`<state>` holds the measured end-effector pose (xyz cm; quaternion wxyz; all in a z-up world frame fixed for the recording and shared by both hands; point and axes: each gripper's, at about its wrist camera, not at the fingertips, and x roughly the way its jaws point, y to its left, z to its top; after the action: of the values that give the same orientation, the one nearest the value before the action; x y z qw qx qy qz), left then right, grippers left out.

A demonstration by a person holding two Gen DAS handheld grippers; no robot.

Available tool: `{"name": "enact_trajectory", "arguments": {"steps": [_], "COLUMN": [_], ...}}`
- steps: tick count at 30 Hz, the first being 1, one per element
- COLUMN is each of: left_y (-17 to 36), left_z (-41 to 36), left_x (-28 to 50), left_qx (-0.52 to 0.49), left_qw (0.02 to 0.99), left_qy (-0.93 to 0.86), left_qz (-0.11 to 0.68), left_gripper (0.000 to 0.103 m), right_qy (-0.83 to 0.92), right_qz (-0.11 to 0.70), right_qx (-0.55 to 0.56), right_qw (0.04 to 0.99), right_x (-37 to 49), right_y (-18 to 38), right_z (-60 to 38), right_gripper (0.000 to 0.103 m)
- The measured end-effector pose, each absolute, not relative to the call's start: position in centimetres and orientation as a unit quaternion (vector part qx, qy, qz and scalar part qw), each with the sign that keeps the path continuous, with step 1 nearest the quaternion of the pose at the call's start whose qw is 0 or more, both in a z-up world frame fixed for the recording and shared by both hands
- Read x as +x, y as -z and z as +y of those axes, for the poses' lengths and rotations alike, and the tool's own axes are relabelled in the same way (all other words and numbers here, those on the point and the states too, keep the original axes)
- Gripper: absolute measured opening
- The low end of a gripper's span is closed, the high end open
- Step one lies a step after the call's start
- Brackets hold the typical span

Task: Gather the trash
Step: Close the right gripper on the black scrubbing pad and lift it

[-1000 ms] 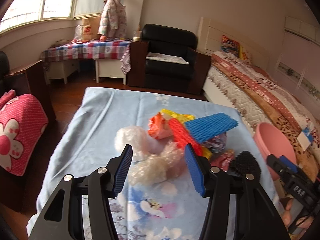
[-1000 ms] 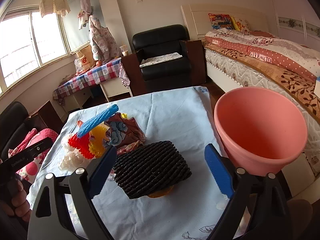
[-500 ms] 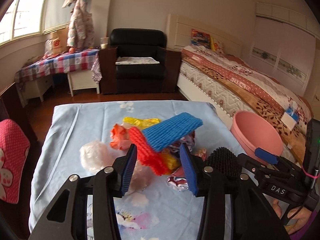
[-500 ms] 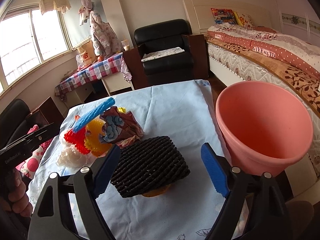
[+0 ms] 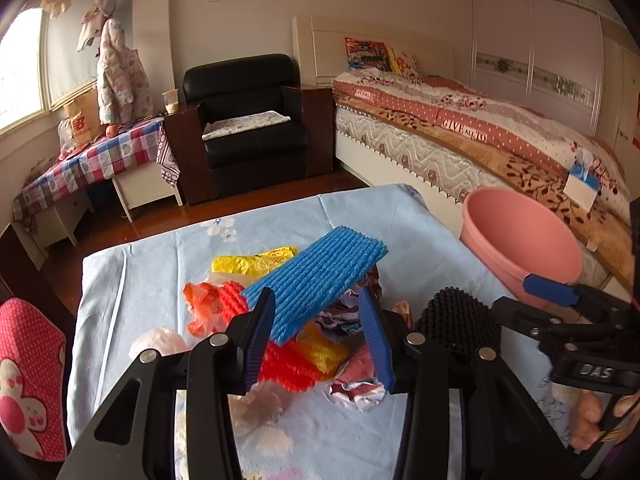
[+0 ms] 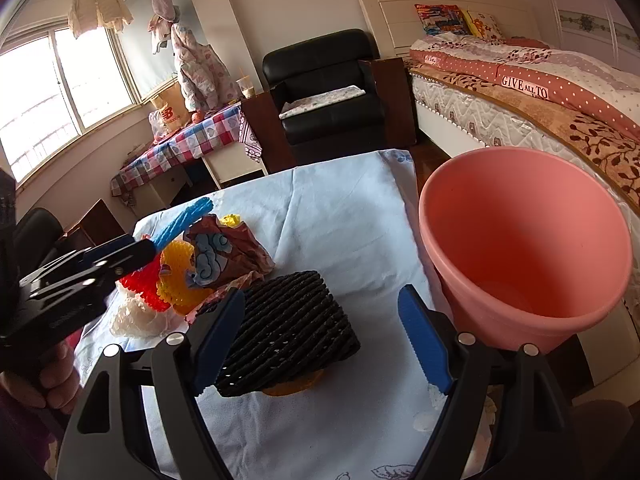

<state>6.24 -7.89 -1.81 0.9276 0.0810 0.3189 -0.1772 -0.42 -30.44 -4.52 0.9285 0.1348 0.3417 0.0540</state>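
Observation:
A pile of trash lies on the light-blue tablecloth [image 5: 132, 276]: a blue foam net [image 5: 320, 276] on top, red foam net [image 5: 284, 364], yellow wrapper [image 5: 252, 264], orange bag [image 5: 200, 308], crumpled wrappers [image 5: 356, 392] and a whitish bag [image 5: 160, 340]. My left gripper [image 5: 320, 344] is open, its jaws on either side of the blue and red nets, not closed on them. A black foam net [image 6: 288, 328] lies between the open jaws of my right gripper [image 6: 324, 340]. A pink bucket [image 6: 524, 248] stands at the table's right edge.
A bed [image 5: 480, 136] runs along the right, close behind the bucket. A black armchair [image 5: 248, 120] and a checked side table [image 5: 100, 152] stand beyond the table. A red polka-dot cushion [image 5: 28, 376] is at the left.
My left gripper has swung right and forward from the whitish bag to the coloured nets, and its jaws have narrowed. My right gripper has crept forward around the black net.

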Motion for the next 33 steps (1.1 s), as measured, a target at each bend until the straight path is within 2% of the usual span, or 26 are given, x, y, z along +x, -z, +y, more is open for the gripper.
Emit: {"name": "enact_trajectory", "arguments": {"steps": [4, 8, 11, 16, 27, 30, 33], "left_y": [2.7, 3.7, 4.0, 3.8, 1.8, 1.5, 1.3], "left_z": [-8.4, -8.3, -7.8, -6.4, -4.0, -4.0, -4.0], "left_x": [7.0, 7.7, 8.0, 8.0, 6.1, 5.9, 5.5], "left_qx": [0.105, 0.109, 0.096, 0.063, 0.0, -0.006, -0.009], "left_qw": [0.928, 0.924, 0.924, 0.926, 0.932, 0.932, 0.932], "left_qy": [0.168, 0.166, 0.165, 0.165, 0.175, 0.175, 0.175], "left_qz": [0.317, 0.327, 0.332, 0.333, 0.318, 0.317, 0.317], "left_gripper": [0.041, 0.015, 0.008, 0.006, 0.006, 0.006, 0.006], "right_qy": [-0.057, -0.061, -0.064, -0.069, -0.076, -0.082, -0.089], "right_qz": [0.346, 0.352, 0.355, 0.359, 0.393, 0.402, 0.405], "right_qx": [0.134, 0.135, 0.135, 0.133, 0.142, 0.151, 0.156], "right_qw": [0.927, 0.924, 0.923, 0.921, 0.905, 0.9, 0.897], "right_x": [-0.1, 0.2, 0.4, 0.7, 1.5, 1.4, 1.4], "right_y": [4.6, 5.0, 5.2, 5.5, 6.8, 7.1, 7.2], "right_z": [-30.5, -30.6, -30.6, -30.3, -29.9, -29.9, -29.8], "right_gripper": [0.079, 0.079, 0.079, 0.078, 0.057, 0.047, 0.032]}}
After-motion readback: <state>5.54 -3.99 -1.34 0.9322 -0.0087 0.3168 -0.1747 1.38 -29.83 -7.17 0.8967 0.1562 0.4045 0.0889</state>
